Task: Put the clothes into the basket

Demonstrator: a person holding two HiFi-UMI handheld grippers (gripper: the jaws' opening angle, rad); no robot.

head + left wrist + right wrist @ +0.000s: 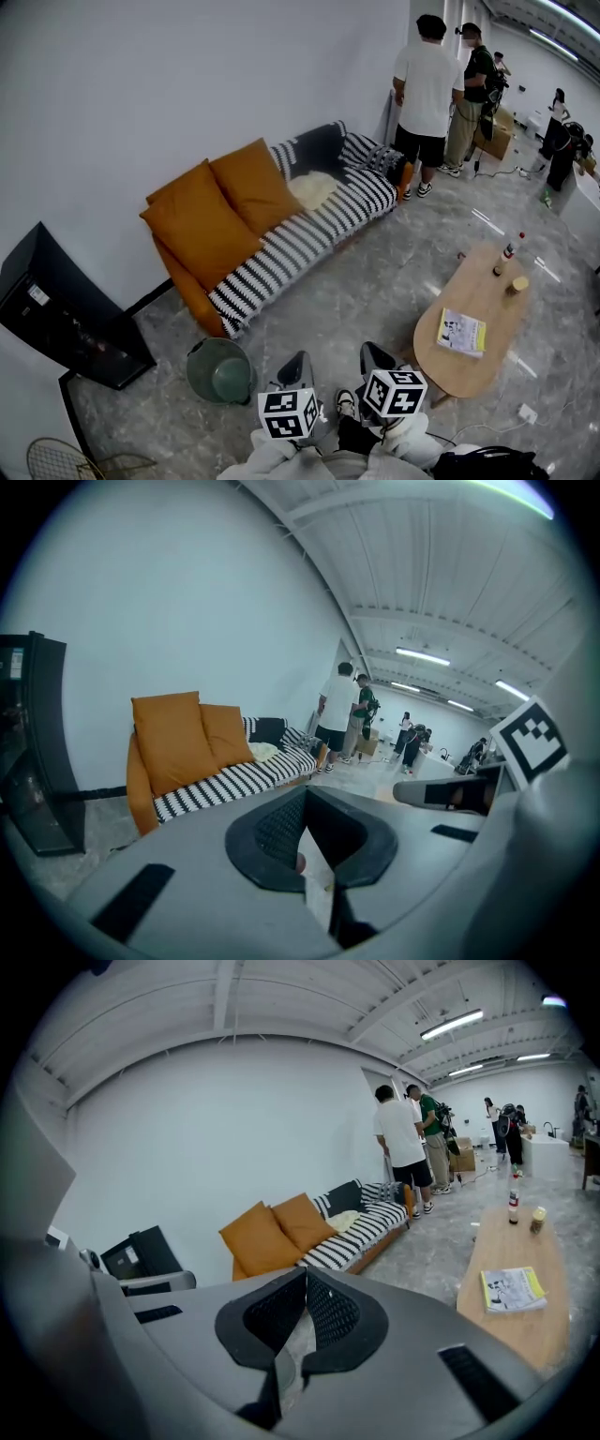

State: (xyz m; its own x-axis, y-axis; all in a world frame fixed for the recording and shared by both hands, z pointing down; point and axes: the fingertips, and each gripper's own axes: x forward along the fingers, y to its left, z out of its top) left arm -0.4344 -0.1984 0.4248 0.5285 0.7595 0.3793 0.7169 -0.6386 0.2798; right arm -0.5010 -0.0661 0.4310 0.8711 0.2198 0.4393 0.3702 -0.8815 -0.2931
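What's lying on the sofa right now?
On the striped sofa: two orange cushions propped at the near end and a pale cloth, probably a garment, farther along the seat. Anything under or behind the cushions is covered.

Looks like a living rm set up inside a big work hall or lab. Home bits: a striped sofa (309, 220) w/ orange pillows (202, 225) & a low wood tabletop (478, 300). Hall bits: bare white walls (187, 75), gray stone floor (375, 291), high roof w/ long lights (452, 1024), people (427, 94) standing by a cardboard box (497, 141).
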